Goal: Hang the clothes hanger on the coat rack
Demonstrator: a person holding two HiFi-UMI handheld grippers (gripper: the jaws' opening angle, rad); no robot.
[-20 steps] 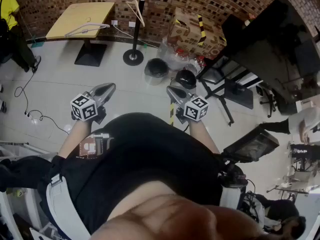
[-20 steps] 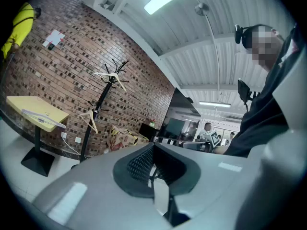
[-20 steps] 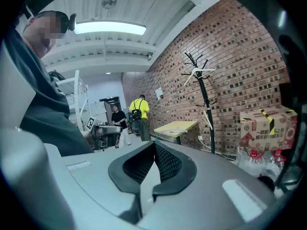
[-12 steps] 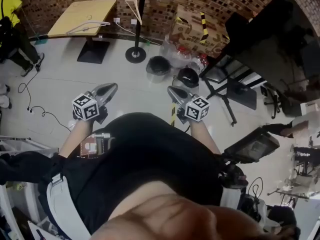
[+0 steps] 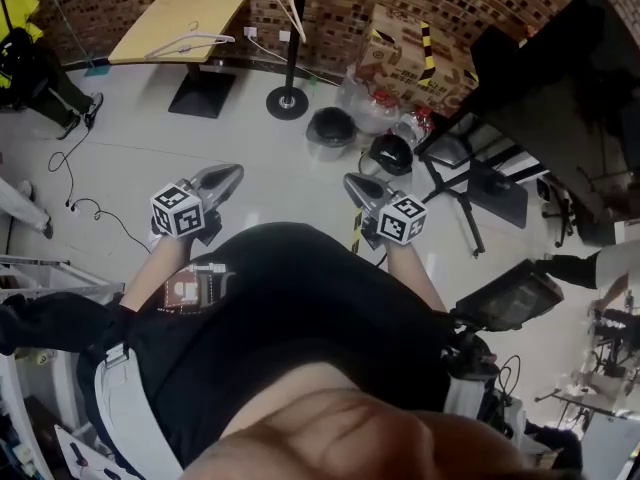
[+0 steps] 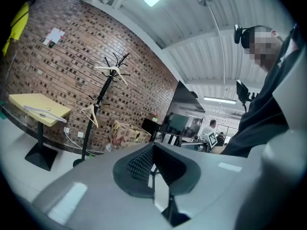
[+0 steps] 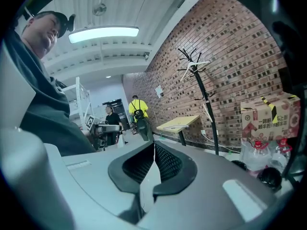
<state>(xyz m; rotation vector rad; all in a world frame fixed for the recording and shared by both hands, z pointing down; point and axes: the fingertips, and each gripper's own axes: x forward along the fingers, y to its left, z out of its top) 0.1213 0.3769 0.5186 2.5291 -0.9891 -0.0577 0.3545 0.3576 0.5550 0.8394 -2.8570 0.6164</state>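
A white clothes hanger [image 5: 188, 43] lies on the yellow table [image 5: 150, 30] by the brick wall, far ahead of both grippers. The black coat rack [image 5: 293, 43] stands right of the table, with a wooden hanger [image 5: 293, 6] hung on it. In the left gripper view the rack [image 6: 103, 99] carries one hanger at the top [image 6: 111, 71] and one lower down [image 6: 89, 114]. My left gripper [image 5: 228, 176] and right gripper [image 5: 352, 183] are held in front of the person's body, both shut and empty. The right gripper view shows the rack [image 7: 200, 95] and table [image 7: 178, 123] in the distance.
A cardboard box [image 5: 400, 53], a clear bag of bottles [image 5: 380, 103] and two dark helmets [image 5: 330, 128] [image 5: 390, 153] sit on the floor right of the rack's base [image 5: 287, 101]. A black stand [image 5: 470, 188] is at right, a cable [image 5: 80, 208] at left. A person in yellow [image 5: 20, 18] stands at far left.
The table, rack and floor clutter have shifted down and right in the head view. Both grippers keep their pose, shut and empty.
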